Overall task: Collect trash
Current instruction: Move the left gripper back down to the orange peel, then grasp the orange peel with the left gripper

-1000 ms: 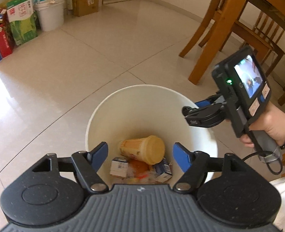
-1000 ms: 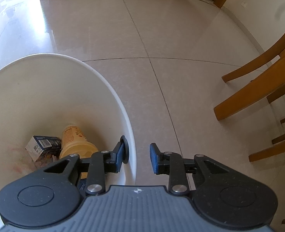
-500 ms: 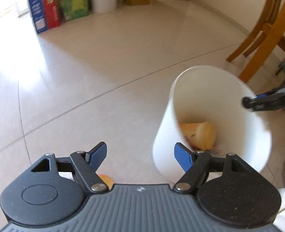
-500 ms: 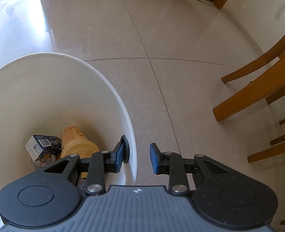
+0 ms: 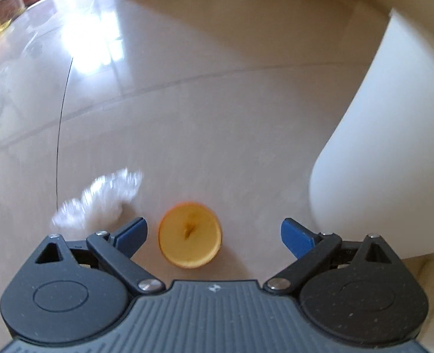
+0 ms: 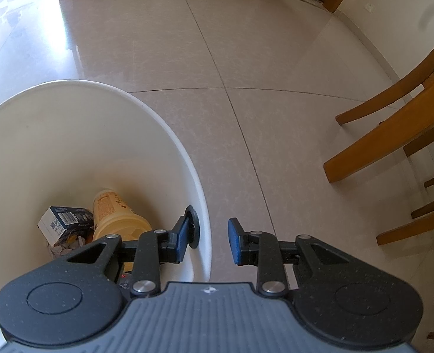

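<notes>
My left gripper [image 5: 212,232], jaws opening wide, hangs over an orange peel [image 5: 190,234] on the tiled floor [image 5: 217,103], the peel between the fingers but untouched; a crumpled white tissue [image 5: 99,197] lies just beside it. My right gripper [image 6: 208,239] straddles the rim of the white bin [image 6: 199,194], one finger inside, one outside, pinching the wall. Inside lie a yellow cup [image 6: 117,214] and a small carton [image 6: 62,222]. Beyond stand wooden chairs [image 6: 393,129].

print on cartons and cup illegible
</notes>
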The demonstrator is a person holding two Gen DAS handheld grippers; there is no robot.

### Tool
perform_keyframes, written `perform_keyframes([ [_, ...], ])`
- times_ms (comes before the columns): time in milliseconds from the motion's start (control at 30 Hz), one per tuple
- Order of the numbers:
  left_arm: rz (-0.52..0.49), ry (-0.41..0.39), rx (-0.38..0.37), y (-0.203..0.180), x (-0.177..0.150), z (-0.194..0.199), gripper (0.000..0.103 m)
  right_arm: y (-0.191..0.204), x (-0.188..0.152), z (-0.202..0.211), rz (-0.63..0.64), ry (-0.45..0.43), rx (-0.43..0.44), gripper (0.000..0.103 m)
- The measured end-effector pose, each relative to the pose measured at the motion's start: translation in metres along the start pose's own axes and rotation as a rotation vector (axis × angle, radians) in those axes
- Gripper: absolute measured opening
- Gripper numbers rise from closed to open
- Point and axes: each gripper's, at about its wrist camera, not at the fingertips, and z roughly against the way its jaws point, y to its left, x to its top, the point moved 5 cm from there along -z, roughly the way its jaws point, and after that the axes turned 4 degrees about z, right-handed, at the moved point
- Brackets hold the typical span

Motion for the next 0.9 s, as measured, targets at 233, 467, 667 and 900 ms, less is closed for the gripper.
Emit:
perform_keyframes([
  [233, 0.025, 0.0, 0.068, 0.008, -0.034, -0.043, 0.097, 0.001, 0.0, -0.001, 0.008, 0.015, 0.009, 0.032],
  [467, 0.106, -0.009, 0.113, 0.017, -0.043, -0.059, 0.097, 0.001, 0.002, 0.002, -0.003, -0.01, 0.007, 0.029],
  [667, 0.133, -0.028, 0.113, 0.019, -0.035, -0.066, 0.097, 0.002, 0.004, 0.005, -0.003, -0.028, 0.009, 0.024],
  [900, 0.109, -0.026, 0.149, 0.014, -0.03, -0.079, 0.097, 0.003, 0.005, 0.006, 0.003, -0.033, 0.013, 0.019],
])
